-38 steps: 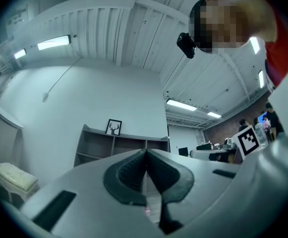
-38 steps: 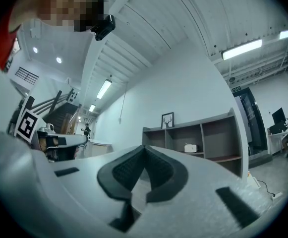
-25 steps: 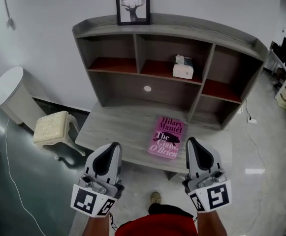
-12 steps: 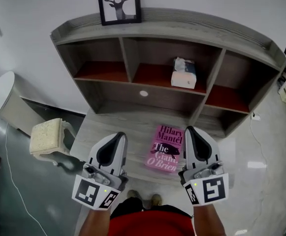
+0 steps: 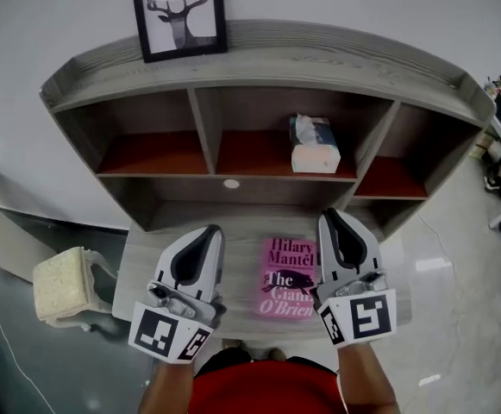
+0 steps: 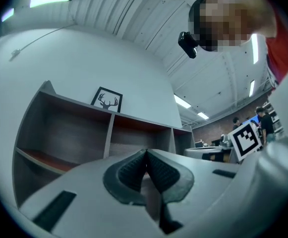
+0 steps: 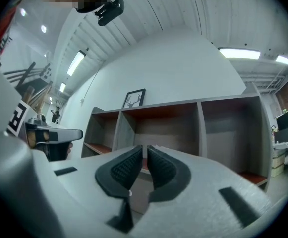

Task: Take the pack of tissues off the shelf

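- The pack of tissues (image 5: pixel 315 145) sits upright in the shelf's (image 5: pixel 259 59) middle compartment, at its right end beside the divider, a tissue poking from its top.
- Both tongs hover low over the desk (image 5: pixel 233 222), well short of the pack; the right gripper (image 5: pixel 335 222) lies nearer it, roughly below it, and the left gripper (image 5: pixel 209 234) is off to the left.
- Left jaws are pressed together, empty; right jaws are just opening, with a thin slit between them and nothing in it.
- A pink Hilary Mantel book (image 5: pixel 286 276) lies flat between the two tongs.
- A framed deer picture (image 5: pixel 179 11) stands on the shelf top and a cream stool (image 5: pixel 65 285) stands at the left; the path to the pack looks open.
- Since a second ago the shelf fills more of the head view, and the tongs have advanced to flank the book.
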Available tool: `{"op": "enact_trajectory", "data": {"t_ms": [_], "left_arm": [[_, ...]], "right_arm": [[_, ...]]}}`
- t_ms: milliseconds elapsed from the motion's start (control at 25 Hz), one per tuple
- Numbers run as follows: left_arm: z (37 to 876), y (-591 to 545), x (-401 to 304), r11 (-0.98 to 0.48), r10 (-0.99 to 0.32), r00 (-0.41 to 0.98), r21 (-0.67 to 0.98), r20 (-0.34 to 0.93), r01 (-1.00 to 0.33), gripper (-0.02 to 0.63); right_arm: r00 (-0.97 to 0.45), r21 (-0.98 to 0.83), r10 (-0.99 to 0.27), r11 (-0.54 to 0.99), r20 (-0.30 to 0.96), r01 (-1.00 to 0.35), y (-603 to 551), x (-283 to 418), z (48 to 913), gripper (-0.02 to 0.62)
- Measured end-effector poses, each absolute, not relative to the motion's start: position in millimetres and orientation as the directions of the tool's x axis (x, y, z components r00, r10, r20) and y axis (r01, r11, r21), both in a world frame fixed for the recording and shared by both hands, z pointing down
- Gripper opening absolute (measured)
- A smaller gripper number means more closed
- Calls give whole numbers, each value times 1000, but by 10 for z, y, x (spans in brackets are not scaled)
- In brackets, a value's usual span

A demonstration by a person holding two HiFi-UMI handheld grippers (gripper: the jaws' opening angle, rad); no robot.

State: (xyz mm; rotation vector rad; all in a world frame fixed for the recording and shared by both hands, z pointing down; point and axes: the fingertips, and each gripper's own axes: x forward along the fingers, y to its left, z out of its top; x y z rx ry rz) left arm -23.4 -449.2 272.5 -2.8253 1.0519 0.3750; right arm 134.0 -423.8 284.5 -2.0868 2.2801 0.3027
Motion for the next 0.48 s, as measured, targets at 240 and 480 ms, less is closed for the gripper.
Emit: {"op": "enact_trajectory", "data": {"t_ms": [240,480], "left_arm": [[2743,-4774,-282,-831,-536,801,-1,-268,-557,9],[2788,-4894,-326,-883,-451,853,-5,-262,-469,9]], "right_arm": [[15,115,-992,-29,-126,-993,-4566,1285,2870,160],[130,87,-989,-136,-72,-987,-4913,1421,2926,335]]}}
